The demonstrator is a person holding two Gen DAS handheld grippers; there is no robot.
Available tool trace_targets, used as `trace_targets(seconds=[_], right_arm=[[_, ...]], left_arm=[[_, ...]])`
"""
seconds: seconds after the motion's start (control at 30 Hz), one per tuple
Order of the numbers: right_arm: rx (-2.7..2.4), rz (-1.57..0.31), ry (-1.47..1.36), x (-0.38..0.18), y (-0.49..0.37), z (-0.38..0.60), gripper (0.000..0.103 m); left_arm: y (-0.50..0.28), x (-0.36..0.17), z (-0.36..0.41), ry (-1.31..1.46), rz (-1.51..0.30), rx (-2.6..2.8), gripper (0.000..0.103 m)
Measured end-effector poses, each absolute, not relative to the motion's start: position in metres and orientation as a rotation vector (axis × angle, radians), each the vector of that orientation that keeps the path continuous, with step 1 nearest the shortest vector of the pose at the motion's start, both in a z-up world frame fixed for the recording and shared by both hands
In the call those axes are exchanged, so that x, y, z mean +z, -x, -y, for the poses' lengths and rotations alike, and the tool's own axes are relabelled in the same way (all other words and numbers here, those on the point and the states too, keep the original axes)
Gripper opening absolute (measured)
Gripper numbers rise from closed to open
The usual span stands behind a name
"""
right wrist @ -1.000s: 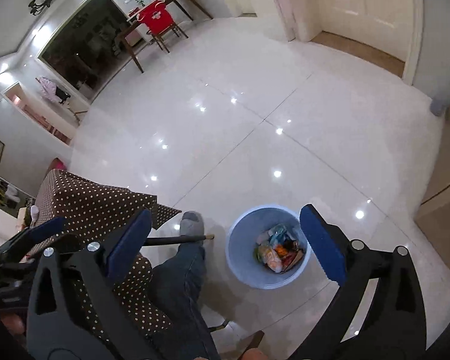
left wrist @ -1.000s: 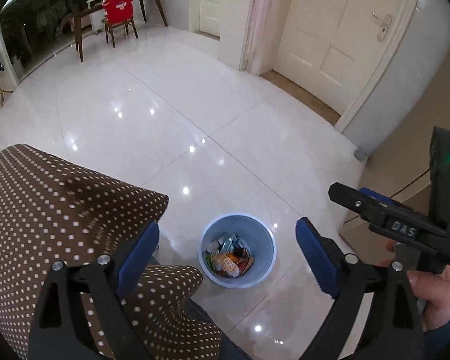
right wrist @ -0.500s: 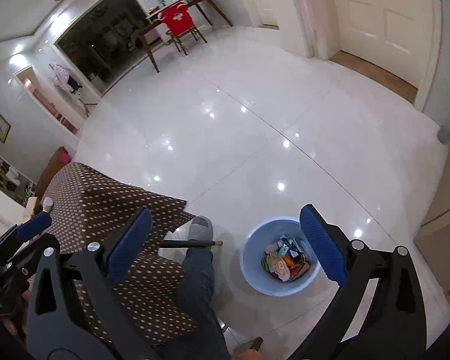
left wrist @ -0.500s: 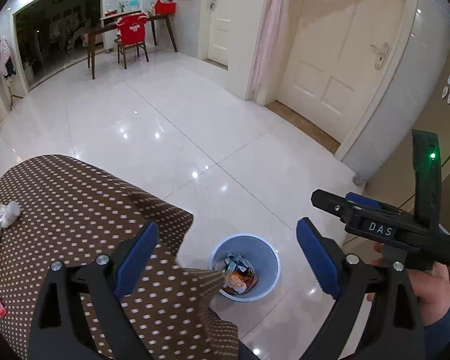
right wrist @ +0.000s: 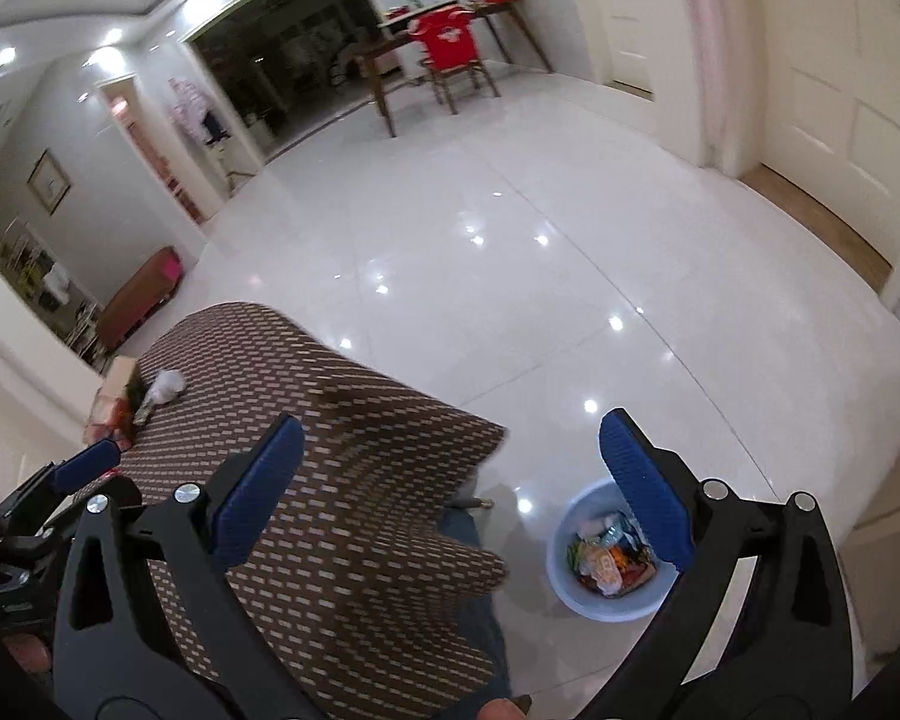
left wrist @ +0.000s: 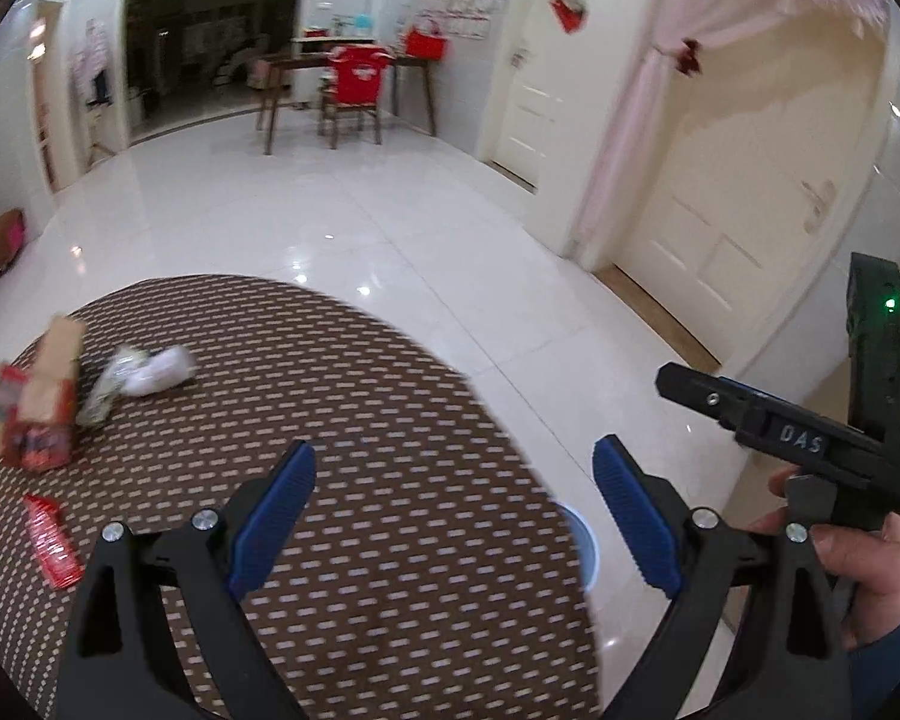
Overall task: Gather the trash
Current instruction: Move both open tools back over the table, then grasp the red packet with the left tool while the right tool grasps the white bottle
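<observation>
My left gripper [left wrist: 453, 510] hangs open and empty over a round table with a brown dotted cloth [left wrist: 390, 396]. On the table's far left lie a crumpled white tissue [left wrist: 159, 369], a brown and red carton [left wrist: 36, 396] and a flat red wrapper [left wrist: 51, 540]. My right gripper [right wrist: 450, 486] is open and empty too, above the table's edge. Below it on the floor stands a pale blue bin [right wrist: 606, 552] holding several wrappers. Only the bin's rim [left wrist: 585, 546] shows past the cloth in the left wrist view. The tissue [right wrist: 165, 387] and carton [right wrist: 111, 402] sit far left in the right wrist view.
A person's hand [left wrist: 858, 576] holds the right gripper's handle at the right of the left wrist view. A trouser leg [right wrist: 468, 540] shows beside the table. Glossy white floor tiles [right wrist: 510, 276] stretch to a wooden table with a red-covered chair [right wrist: 450, 54]. Cream doors [left wrist: 750, 222] stand at right.
Both grippers have lifted and swung left from over the bin toward the tabletop. The trash on the table has come into view, and the bin has slipped mostly behind the cloth in the left view.
</observation>
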State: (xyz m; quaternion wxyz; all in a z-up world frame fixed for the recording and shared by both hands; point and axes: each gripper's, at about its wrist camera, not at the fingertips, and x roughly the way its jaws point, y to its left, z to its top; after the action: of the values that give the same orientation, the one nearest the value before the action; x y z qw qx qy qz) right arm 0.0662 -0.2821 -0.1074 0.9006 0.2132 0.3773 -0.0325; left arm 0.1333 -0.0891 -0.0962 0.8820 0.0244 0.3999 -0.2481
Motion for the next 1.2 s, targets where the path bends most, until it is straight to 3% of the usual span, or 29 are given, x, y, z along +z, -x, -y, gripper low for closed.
trace_targets(seconds=[0.3,0.63,1.03,1.2], right_arm=[[0.076,-0.784,-0.352,-0.092,-0.109,0.203,0.097],[0.209,-0.823,-0.256,-0.097,-0.151,0.13,0.097],[0.371,-0.913,-0.063,-0.135,-0.211,0.039,0.097],[0.41,-0.923,-0.004,-0.151,-0.24,0.009,0.096]], left_arm=[[-0.144,-0.095,-0.006,0.035,-0.804,-0.326,0.092],[-0.148,-0.13,-0.103,0.111,-0.862,-0.119,0.091],[-0.172,-0.163,-0.135,0.123,-0.929,-0.015,0.091],[-0.185,-0.173,-0.129,0.094,-0.952,-0.004,0.063]])
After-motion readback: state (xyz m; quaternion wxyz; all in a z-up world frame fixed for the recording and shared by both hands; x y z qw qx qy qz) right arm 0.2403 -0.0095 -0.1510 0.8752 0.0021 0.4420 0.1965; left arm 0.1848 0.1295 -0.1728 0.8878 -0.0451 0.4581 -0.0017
